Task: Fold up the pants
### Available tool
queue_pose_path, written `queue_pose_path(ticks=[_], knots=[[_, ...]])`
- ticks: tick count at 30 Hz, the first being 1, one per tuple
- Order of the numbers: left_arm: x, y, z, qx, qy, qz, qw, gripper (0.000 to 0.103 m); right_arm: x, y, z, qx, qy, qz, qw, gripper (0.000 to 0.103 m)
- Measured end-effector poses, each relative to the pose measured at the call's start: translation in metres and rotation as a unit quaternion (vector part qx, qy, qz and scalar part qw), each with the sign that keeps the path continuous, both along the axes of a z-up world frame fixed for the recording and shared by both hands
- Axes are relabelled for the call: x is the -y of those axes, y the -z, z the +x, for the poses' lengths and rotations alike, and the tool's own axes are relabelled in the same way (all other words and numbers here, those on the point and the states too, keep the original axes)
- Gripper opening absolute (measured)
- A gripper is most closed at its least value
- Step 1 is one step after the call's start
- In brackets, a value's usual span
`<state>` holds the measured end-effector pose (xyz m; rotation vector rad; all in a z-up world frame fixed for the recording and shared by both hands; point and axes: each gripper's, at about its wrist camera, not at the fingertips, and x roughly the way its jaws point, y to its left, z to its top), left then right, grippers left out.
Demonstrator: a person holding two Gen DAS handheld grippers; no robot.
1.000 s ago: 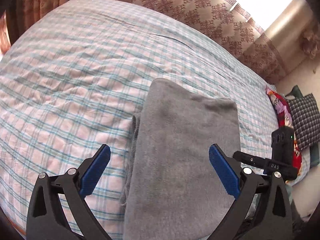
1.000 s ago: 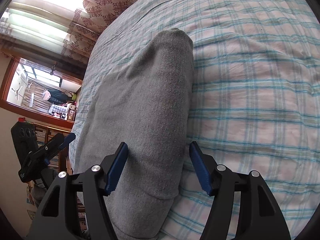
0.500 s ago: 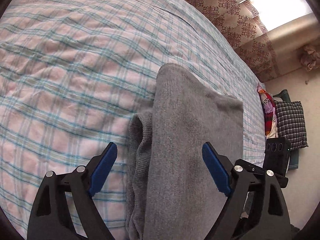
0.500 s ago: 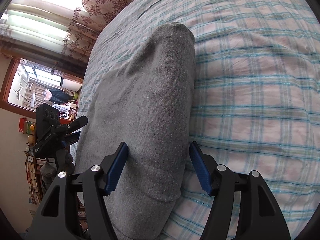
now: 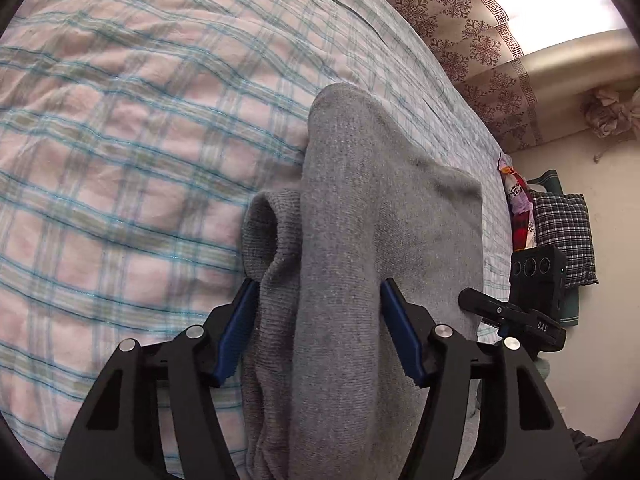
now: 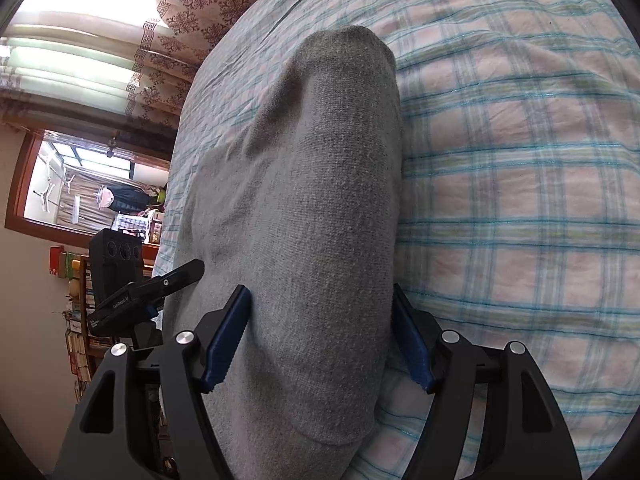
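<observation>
- Grey knit pants (image 5: 384, 240) lie folded into a long narrow bundle on the bed (image 5: 132, 128), on its pink, teal and green plaid sheet.
- Landmark for all positions: the pants bundle.
- Left gripper (image 5: 316, 304): jaws straddle the near part of the bundle and are closing. Blue pads (image 5: 236, 332) sit against the fabric on both sides; the left pad is at the bundle's outer edge, beside a ribbed cuff or waistband that bulges out there. Whether the pads already squeeze the cloth, cannot tell for certain; they look in contact.
- Right gripper (image 6: 320, 332): jaws straddle the bundle's other near edge and are opening. The grey fabric (image 6: 320, 208) fills the gap between the blue pads (image 6: 226, 340); the far pad is partly hidden behind the fold. Contact looks light at most.
- In the right wrist view the left gripper shows just beside the bundle, on the side away from the open sheet.
- Beyond the bundle's far end: brown patterned curtain (image 5: 460, 12) with bright window.
- To one side of the bundle, off the bed: checked cushion (image 5: 564, 236).
- On the opposite side of the bundle, seen from the right wrist: wooden-framed window (image 6: 80, 192) and shelves (image 6: 76, 320).
</observation>
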<state>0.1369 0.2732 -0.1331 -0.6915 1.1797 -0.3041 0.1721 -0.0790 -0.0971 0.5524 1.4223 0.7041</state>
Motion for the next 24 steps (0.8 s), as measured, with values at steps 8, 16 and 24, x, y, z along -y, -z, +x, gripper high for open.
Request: queue_pose_path(ticks=[8, 16, 24], knots=[[0.003, -0.006, -0.005, 0.011, -0.003, -0.002, 0.9999, 0.051, -0.019, 0.003, 0.001, 0.012, -0.015, -0.005, 1.0, 0.065], [0.004, -0.023, -0.012, 0.024, -0.015, 0.005, 0.9996, 0.038, -0.021, -0.026, -0.001, 0.067, -0.029, -0.012, 0.997, 0.036], [0.024, -0.054, -0.005, 0.05, -0.003, 0.004, 0.9987, 0.032, -0.003, -0.079, 0.011, 0.126, -0.023, 0.006, 0.992, 0.034]])
